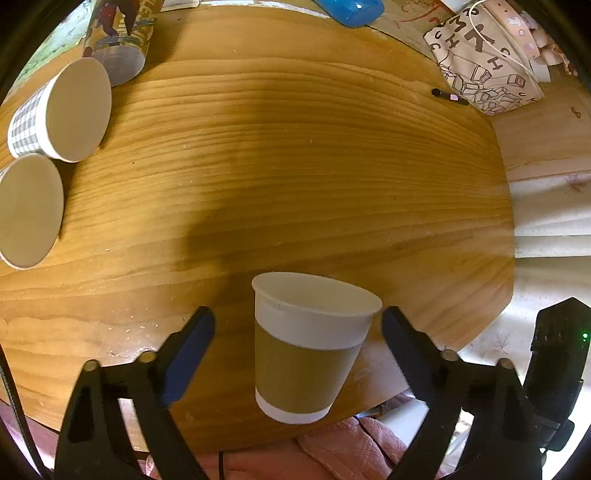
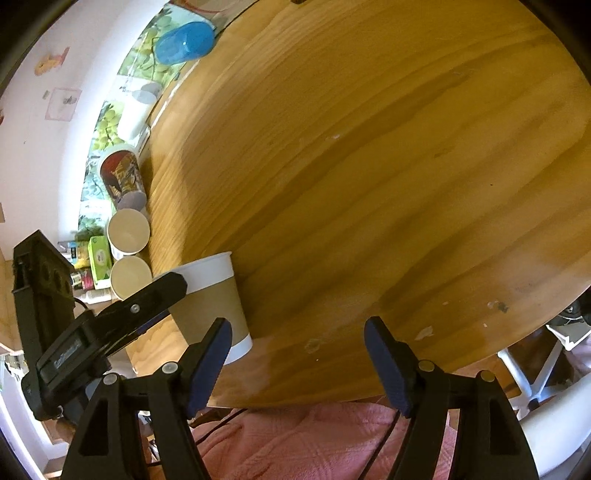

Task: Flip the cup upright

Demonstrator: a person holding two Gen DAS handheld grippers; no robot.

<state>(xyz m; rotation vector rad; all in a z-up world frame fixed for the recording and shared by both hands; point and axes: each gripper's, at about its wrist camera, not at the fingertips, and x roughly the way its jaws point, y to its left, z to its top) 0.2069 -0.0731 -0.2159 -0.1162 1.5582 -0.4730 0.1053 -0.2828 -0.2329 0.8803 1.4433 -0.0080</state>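
The left gripper [image 1: 297, 349] sits nearest the lens at the bottom of the left wrist view, its blue-padded jaws spread wide on either side of the paper cup [image 1: 308, 347], with a gap showing between each pad and the cup wall, so it holds nothing. The right gripper [image 2: 297, 360] fills the bottom of the right wrist view, jaws equally wide apart and empty, over the table's near edge.

The round wooden table [image 1: 295, 166] takes up most of both frames. Its broad middle is bare wood, and its rim curves down the right side of the left view. The cup, white with a brown sleeve, stands close to the near edge at lower centre, mouth up.

At the left edge of the left view stand three more cups: two white ones [image 1: 61, 110] [image 1: 27, 210] with open mouths, and a printed one [image 1: 120, 37] above them. The right view shows the same row at centre left.

Only the left view shows the patterned cloth pouch [image 1: 484, 62] at upper right and the small dark pen [image 1: 450, 96] beside it. Only the right view shows the left gripper's body from the side, the wall and a white chair base [image 2: 539, 369] at lower right. One blue container [image 1: 351, 9] appears in both.
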